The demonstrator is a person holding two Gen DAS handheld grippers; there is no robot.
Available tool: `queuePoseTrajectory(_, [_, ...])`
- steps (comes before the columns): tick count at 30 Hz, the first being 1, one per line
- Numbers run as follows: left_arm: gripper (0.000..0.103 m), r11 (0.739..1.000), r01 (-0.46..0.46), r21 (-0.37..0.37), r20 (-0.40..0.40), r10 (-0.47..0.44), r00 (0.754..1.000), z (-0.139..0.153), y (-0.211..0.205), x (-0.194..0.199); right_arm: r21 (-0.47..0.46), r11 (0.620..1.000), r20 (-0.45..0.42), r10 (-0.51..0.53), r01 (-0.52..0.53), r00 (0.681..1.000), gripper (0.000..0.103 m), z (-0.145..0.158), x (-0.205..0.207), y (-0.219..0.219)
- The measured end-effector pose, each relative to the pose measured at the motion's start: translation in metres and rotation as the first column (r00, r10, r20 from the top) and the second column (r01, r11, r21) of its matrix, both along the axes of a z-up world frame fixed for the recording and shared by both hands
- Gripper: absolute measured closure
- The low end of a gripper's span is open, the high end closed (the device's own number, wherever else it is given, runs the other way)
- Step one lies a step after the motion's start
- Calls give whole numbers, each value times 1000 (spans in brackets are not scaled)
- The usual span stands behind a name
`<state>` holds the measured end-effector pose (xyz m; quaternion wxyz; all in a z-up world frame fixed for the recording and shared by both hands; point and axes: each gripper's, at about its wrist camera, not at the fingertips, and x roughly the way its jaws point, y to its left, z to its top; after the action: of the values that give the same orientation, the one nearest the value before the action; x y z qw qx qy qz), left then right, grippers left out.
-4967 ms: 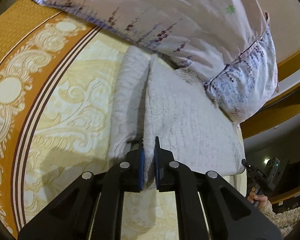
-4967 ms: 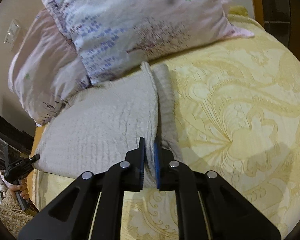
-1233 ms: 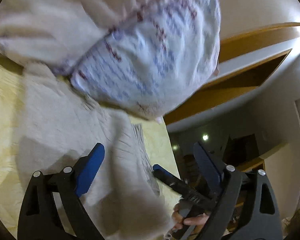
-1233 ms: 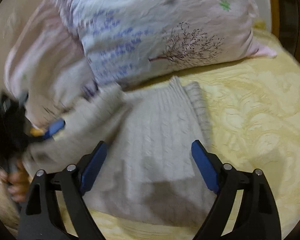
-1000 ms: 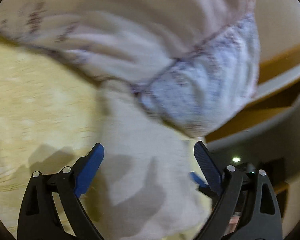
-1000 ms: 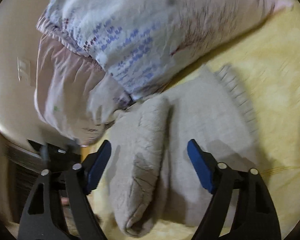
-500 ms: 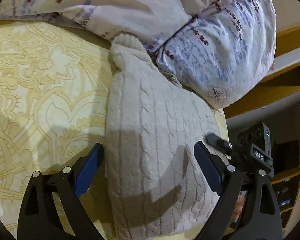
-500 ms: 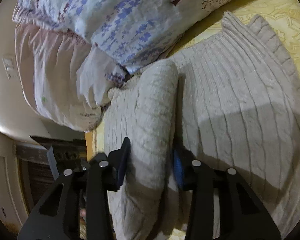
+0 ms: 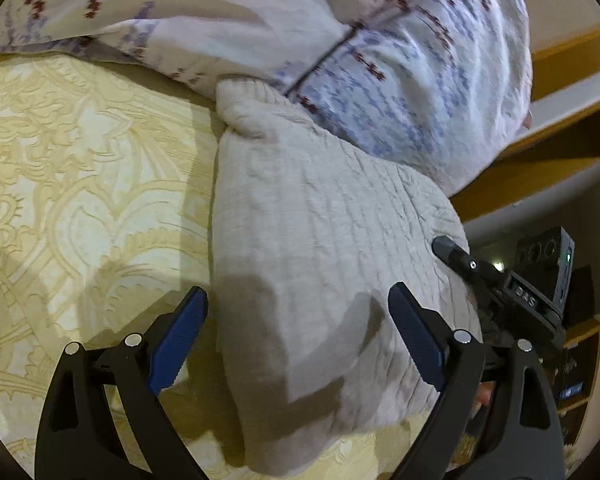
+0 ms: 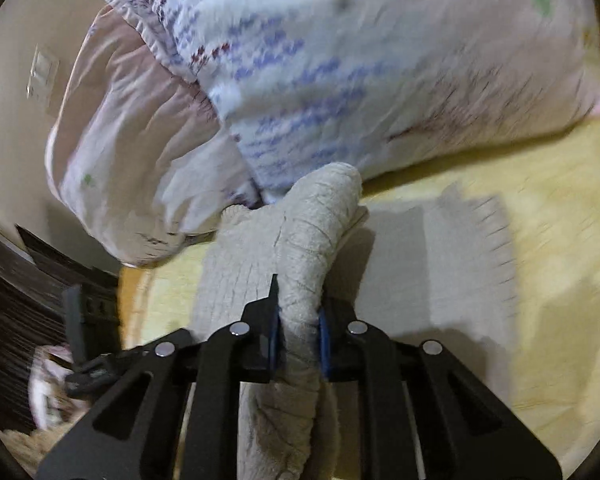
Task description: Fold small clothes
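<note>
A beige cable-knit sweater [image 9: 320, 248] lies on the yellow patterned bedspread [image 9: 80, 184], its far end against the pillows. My left gripper [image 9: 296, 316] is open, its blue pads either side of the sweater's near part, just above it. My right gripper [image 10: 299, 332] is shut on a raised fold of the sweater [image 10: 312, 232] and holds it above the flat part [image 10: 452, 264]. The right gripper also shows at the right of the left wrist view [image 9: 496, 280]. The left gripper shows blurred at the left edge of the right wrist view [image 10: 80, 332].
Two floral pillows [image 9: 380, 40] [image 10: 340, 60] lie at the head of the bed behind the sweater. The bed's edge [image 10: 136, 288] is close on the sweater's outer side, with dark furniture [image 9: 572, 320] beyond. A wall switch [image 10: 42, 76] is on the wall.
Both grippers let go of the sweater's edge and opened. My right gripper then closed on a thick fold of the sweater and lifted it. My left gripper stays open over the sweater.
</note>
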<state>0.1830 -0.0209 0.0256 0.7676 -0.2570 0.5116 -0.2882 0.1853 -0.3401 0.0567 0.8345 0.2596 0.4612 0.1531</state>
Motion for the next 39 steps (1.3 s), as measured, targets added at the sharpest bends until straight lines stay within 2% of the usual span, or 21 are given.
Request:
queuePoseTrajectory(3, [11, 999, 45, 10, 11, -45, 999, 2, -13, -4, -94, 994, -17, -50, 48, 999, 89, -7, -7, -20])
queuePoseTrajectory(7, [11, 996, 89, 22, 10, -89, 996, 2, -20, -12, -139, 986, -36, -100, 94, 994, 89, -18, -13, -37])
queuePoseTrajectory(11, [11, 994, 109, 26, 5, -109, 994, 1, -26, -16, -200, 972, 19, -125, 127, 992, 89, -11, -19, -40])
queuePoseTrajectory(13, [11, 993, 119, 28, 6, -119, 993, 1, -29, -18, -214, 968, 26, -130, 133, 991, 89, -11, -19, -41])
queuePoseTrajectory(16, [11, 991, 130, 29, -2, -130, 992, -2, -34, -20, -211, 969, -13, -137, 131, 991, 89, -22, -18, -45])
queuePoseTrajectory(19, [11, 990, 140, 29, 8, -140, 990, -3, -36, -25, -185, 971, 27, -147, 150, 989, 89, -16, -21, -45])
queuePoseTrajectory(21, [11, 990, 141, 25, 12, -142, 990, -4, -37, -27, -205, 967, 37, -145, 150, 989, 89, -14, -20, -44])
queuePoseTrajectory(24, [11, 988, 151, 23, 9, -151, 988, -7, -39, -30, -223, 959, -18, -186, 177, 982, 89, -31, -17, -49])
queuePoseTrajectory(29, [11, 986, 167, 21, 14, -167, 986, -8, -43, -34, -176, 955, -63, -254, 240, 965, 88, -47, -23, -62])
queuePoseTrajectory(32, [11, 984, 177, 18, 0, -177, 984, -10, -45, -37, -97, 956, -68, -283, 276, 957, 74, -38, -34, -73])
queuePoseTrajectory(34, [13, 984, 178, 10, 5, -178, 984, -9, -43, -41, -24, 955, -50, -298, 297, 953, 54, -30, -48, -84])
queuePoseTrajectory(39, [17, 987, 163, -6, 2, -163, 987, -10, -37, -49, 50, 964, -59, -260, 263, 964, 53, -29, -86, -88])
